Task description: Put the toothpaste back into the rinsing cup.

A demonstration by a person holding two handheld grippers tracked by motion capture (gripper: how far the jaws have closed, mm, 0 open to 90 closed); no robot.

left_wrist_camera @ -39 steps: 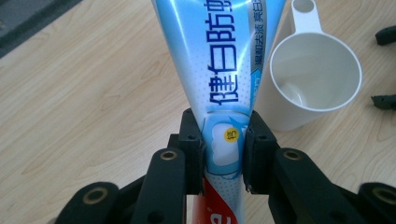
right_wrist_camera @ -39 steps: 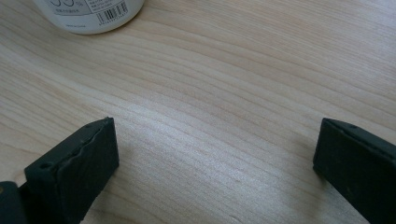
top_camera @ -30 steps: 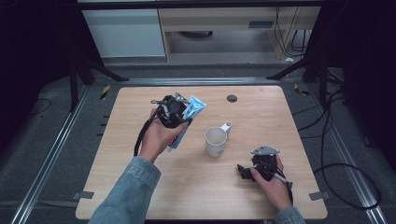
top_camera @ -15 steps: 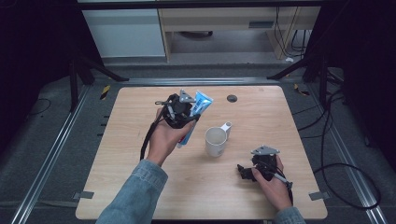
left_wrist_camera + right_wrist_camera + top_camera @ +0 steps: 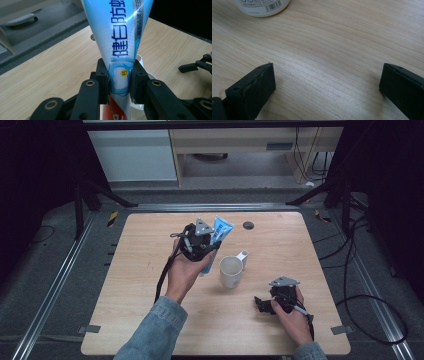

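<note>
The blue toothpaste tube (image 5: pixel 218 236) is up off the table, pinched in the left gripper (image 5: pixel 200 242) just left of the white mug (image 5: pixel 231 271), over the middle of the table (image 5: pixel 140 270). From the left gripper view the tube (image 5: pixel 120 47) stands tall between the two black jaws, which press on its lower part from either side, right at the white-and-yellow badge. Its top runs out of that picture, so the crimped end is cut off there; below the jaws a strip of red print disappears behind the gripper body. The cap end I can't make out from any angle. From above, the holding hand (image 5: pixel 184 272) and the gripper cover much of the tube, leaving the wide blue end showing above the grey plate.

The mug sits on the table, handle pointing up and to the right; behind the tube, just a sliver of its rim (image 5: pixel 140 60) peeks out.

Over to the right, the right gripper (image 5: pixel 263 304) rests low near the table's front edge, well apart from the mug. Its jaws stand wide with bare wood between them, and the mug's base (image 5: pixel 262 6) with a barcode is clipped by the top edge of that view.

A small dark disc (image 5: pixel 248 225) lies near the far edge; what it is, I can't tell.
</note>
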